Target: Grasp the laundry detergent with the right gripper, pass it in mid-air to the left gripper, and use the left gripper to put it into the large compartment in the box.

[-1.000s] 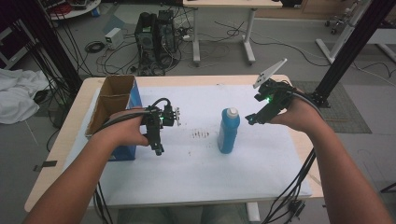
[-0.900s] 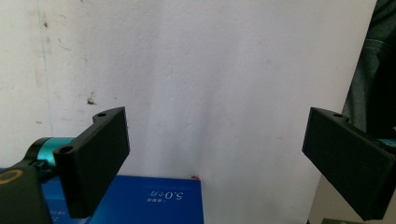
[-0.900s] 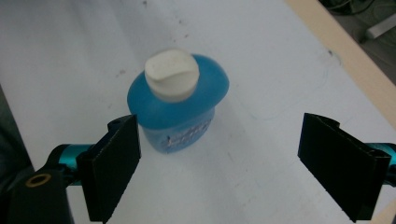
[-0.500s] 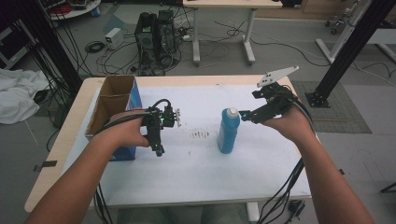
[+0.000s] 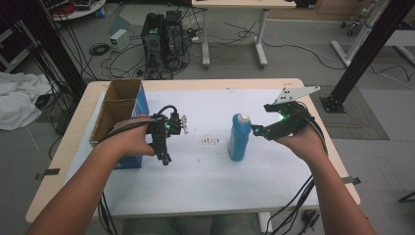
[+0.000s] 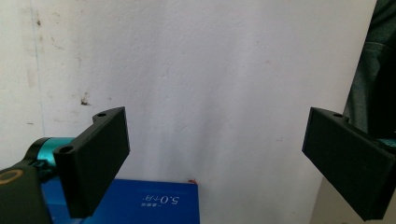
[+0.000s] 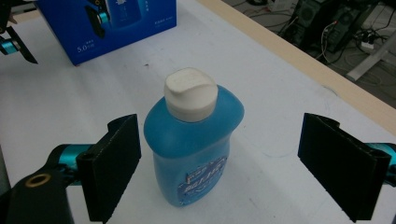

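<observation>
A lab floor strewn with cables and equipment surrounds a wooden table (image 5: 58, 161) whose top is mostly covered by a white sheet (image 5: 205, 186). A blue bottle (image 5: 239, 137) with a white cap (image 7: 190, 93) stands upright near the middle of the sheet, apart from everything else, which leaves both of its flanks free for a side grasp. The right gripper (image 5: 255, 129) is held level just beside the bottle's upper part, aimed at it from the right; in the right gripper view its jaws stand spread wide, one to either side of the bottle and touching neither, so it is released and grasps nothing. This pose suggests an approach in progress, the jaws opened wider than the body so they can pass around it before closing. An open-topped blue box (image 5: 121, 120) stands at the left of the sheet, its cardboard interior facing up, a likely receptacle for the bottle. The left gripper (image 5: 165, 157) points down at the sheet just beside the box; its jaws too are spread and empty, with bare sheet and the box's edge (image 6: 149, 203) between them, apparently waiting clear of the right hand's path.
</observation>
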Demonstrator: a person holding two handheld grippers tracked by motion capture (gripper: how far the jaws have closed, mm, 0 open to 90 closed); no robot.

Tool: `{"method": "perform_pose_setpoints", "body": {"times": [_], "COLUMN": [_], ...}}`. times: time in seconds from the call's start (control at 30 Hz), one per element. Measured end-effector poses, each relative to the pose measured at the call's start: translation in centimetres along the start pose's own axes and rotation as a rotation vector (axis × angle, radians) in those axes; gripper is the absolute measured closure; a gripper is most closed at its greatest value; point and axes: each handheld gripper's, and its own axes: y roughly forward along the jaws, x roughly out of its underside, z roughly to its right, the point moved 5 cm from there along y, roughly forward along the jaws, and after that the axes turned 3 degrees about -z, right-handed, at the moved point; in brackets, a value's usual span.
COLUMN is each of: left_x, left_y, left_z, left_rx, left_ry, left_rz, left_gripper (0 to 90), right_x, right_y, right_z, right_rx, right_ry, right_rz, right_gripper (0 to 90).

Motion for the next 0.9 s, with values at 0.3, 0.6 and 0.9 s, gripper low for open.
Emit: {"method": "perform_pose_setpoints", "body": {"times": [0.3,0.6,0.9], "left_x": [-0.1,-0.2,-0.4], "left_y": [0.0,0.2,0.3], "left_z": [0.2,0.2,0.3], "left_rx": [0.003,0.006,0.009], "left_ry": [0.012,0.016,0.016], "left_rz": [-0.002,-0.004,-0.002], "left_gripper": [7.3,7.3,7.3], "right_x": [1.5,3.0,4.3], "right_y": [-0.8,-0.5,0.1], "right_z": [-0.3,-1.1,-1.8], "right_rx": [0.002,0.022,0.036], "right_ry": [0.044,0.051,0.044], "right_rz": [0.107,0.111,0.103], "right_gripper": [12.3,12.3,12.3]}}
